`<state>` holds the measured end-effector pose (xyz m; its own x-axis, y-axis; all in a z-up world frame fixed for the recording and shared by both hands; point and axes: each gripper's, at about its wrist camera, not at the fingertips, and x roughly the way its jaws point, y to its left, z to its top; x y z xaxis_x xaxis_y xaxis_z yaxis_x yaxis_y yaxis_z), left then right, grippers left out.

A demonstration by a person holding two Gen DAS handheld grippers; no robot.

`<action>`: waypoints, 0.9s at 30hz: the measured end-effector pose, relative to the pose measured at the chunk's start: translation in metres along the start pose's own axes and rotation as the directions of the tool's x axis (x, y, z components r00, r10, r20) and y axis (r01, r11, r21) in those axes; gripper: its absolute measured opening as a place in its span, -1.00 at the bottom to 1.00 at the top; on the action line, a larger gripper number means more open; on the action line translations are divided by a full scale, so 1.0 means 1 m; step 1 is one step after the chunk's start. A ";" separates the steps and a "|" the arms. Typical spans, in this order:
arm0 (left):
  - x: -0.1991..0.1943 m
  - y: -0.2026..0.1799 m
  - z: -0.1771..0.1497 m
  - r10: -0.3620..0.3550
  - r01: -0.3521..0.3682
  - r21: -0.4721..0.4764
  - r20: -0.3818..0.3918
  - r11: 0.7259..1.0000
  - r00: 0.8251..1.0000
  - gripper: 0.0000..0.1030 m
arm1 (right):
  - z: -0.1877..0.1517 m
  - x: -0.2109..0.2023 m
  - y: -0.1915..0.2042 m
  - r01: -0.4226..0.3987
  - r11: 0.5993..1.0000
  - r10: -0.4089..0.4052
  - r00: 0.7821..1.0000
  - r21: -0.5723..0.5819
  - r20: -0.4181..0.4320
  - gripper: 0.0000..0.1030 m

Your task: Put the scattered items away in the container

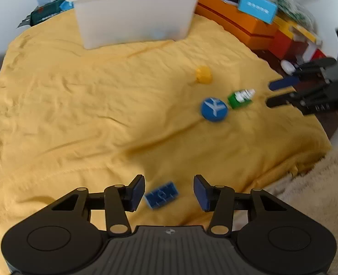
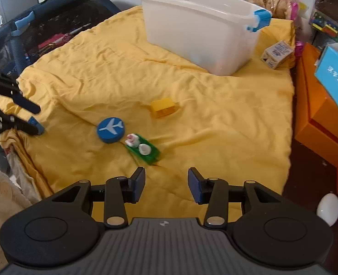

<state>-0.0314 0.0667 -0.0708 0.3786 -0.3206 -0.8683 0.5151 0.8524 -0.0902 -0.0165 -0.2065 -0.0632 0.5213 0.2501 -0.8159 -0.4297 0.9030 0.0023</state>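
The left gripper is standing with its jaws about half open and holding nothing, the small blue brick lying flat on the yellow cloth between its pads, apparently untouched, though blur is making that hard to say. The brick is looking light, stiff and a little slick, so closing on its two long sides should serve best. The right gripper is likewise hanging apart and empty, just short of the green plate with two small white pieces; that one is seeming thin and fiddly, and the plate's long edges are the safer hold. Beside it is lying the blue disc with a plane on it, probably soft foam, then the yellow brick. Farthest off is waiting the white tub, open-topped.
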 end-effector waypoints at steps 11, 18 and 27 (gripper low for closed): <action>0.006 -0.005 -0.007 0.102 -0.101 -0.044 0.034 0.994 0.994 -0.66 | 0.001 -0.004 0.010 -0.012 1.000 0.012 0.999 -0.003 0.035 -0.12; 0.036 -0.009 0.041 0.240 -0.241 0.011 0.081 0.970 0.967 -0.54 | 0.000 -0.003 0.003 0.028 0.996 -0.032 0.998 0.080 0.055 -0.12; 0.042 -0.030 0.047 0.026 -0.029 0.033 0.090 0.999 0.996 -0.38 | -0.011 -0.004 0.008 0.048 0.989 -0.055 0.997 0.143 0.045 -0.08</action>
<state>0.0053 0.0082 -0.0811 0.4594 -0.3344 -0.8229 0.5292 0.8471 -0.0488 -0.0302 -0.2046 -0.0664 0.5769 0.2159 -0.7877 -0.2943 0.9546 0.0461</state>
